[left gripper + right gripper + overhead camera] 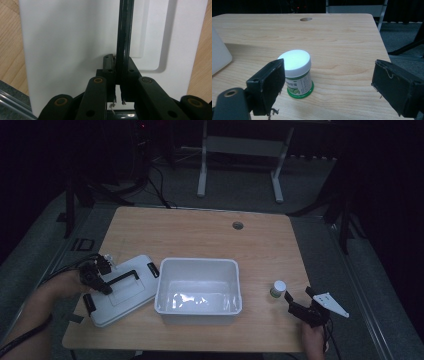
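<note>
lid handle (123, 37), a thin black bar, runs between the closed jaws of the left gripper (117, 75), which pinch it above the white lid (122, 290) lying flat at the table's near left edge. right gripper (329, 82) hangs at the near right with its jaws wide apart, a small white-capped green-labelled jar (297, 75) standing just ahead, close by one pad. between them sits an open white plastic bin (199, 287), touching the lid's right side on the wooden table (200, 232).

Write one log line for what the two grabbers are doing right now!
left gripper: shut on lid handle | right gripper: open near jar | bin: uncovered
</note>
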A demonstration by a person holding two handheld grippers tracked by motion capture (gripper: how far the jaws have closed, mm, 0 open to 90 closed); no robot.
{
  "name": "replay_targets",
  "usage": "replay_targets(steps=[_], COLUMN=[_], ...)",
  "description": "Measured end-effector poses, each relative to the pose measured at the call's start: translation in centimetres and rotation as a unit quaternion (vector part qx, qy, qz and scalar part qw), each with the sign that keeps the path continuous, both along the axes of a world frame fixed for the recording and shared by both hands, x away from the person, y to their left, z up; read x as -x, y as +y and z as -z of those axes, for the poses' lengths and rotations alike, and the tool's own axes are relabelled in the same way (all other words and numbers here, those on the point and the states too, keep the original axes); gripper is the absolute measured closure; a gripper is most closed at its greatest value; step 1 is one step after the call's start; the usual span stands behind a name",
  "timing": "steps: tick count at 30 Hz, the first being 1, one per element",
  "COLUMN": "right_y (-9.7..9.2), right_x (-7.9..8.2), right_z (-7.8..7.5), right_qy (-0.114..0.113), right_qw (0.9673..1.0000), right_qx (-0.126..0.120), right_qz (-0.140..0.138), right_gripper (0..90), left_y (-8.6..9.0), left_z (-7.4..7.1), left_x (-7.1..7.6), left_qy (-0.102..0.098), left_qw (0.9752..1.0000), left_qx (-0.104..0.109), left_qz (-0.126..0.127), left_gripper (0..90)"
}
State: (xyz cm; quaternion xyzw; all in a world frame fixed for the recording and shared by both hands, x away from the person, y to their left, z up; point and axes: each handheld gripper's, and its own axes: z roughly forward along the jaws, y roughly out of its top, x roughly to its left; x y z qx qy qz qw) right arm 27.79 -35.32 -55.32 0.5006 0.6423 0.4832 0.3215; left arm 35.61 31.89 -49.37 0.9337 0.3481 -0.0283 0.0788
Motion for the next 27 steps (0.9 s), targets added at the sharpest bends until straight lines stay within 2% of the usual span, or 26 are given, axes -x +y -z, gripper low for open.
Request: replay_targets(steps=[2, 5, 7, 8, 9, 11, 13, 17, 23, 27], right_y=[0.0, 0.0, 0.0, 0.0, 0.1, 0.1, 0.1, -0.2, -0.5, -0.7], right_x=[0.0, 0.0, 0.0, 0.0, 0.0, 0.0, 0.0, -0.1, -0.4, -0.7], right_z=[0.0, 0.0, 0.0, 0.0, 0.0, 0.0, 0.0, -0.2, -0.4, -0.5], right_qy=[0.000, 0.000, 0.000, 0.000, 0.000, 0.001, 0.003, 0.012, 0.044, 0.081], right_qw=[1.0000, 1.0000, 1.0000, 1.0000, 1.0000, 1.0000, 1.0000, 0.9999, 0.9987, 0.9956], right_qx=[0.001, 0.002, 0.003, 0.003, 0.004, 0.005, 0.006, -0.002, 0.008, 0.008], right_qz=[0.000, 0.000, 0.000, 0.000, 0.000, 0.000, 0.000, -0.006, -0.023, -0.047], right_gripper=[11.0, 11.0, 11.0, 11.0, 11.0, 11.0, 11.0, 11.0, 11.0, 11.0], left_y=[0.2, 0.1, -0.3, -0.3, -0.3, -0.6, -0.6, -0.6, -0.5, -0.4], left_z=[0.0, -0.1, 0.0, 0.0, 0.0, -0.1, -0.3, -0.6, -1.1, -1.4], left_x=[0.0, -0.1, -0.1, -0.1, -0.2, -0.1, -0.2, -0.1, 0.1, 0.3], left_qy=[-0.004, 0.000, -0.006, -0.006, -0.005, -0.017, -0.021, -0.020, -0.013, -0.008], left_qw=[1.0000, 0.9997, 0.9998, 0.9998, 0.9999, 0.9997, 0.9994, 0.9988, 0.9988, 0.9985], left_qx=[0.007, 0.022, 0.010, 0.010, 0.006, -0.013, -0.022, -0.041, -0.045, -0.052], left_qz=[-0.003, -0.014, -0.013, -0.013, -0.013, -0.014, -0.016, -0.017, -0.012, -0.014], left_gripper=[82.2, 61.1, 52.9, 45.9, 45.9, 43.2, 38.2, 36.6, 35.4, 35.4])
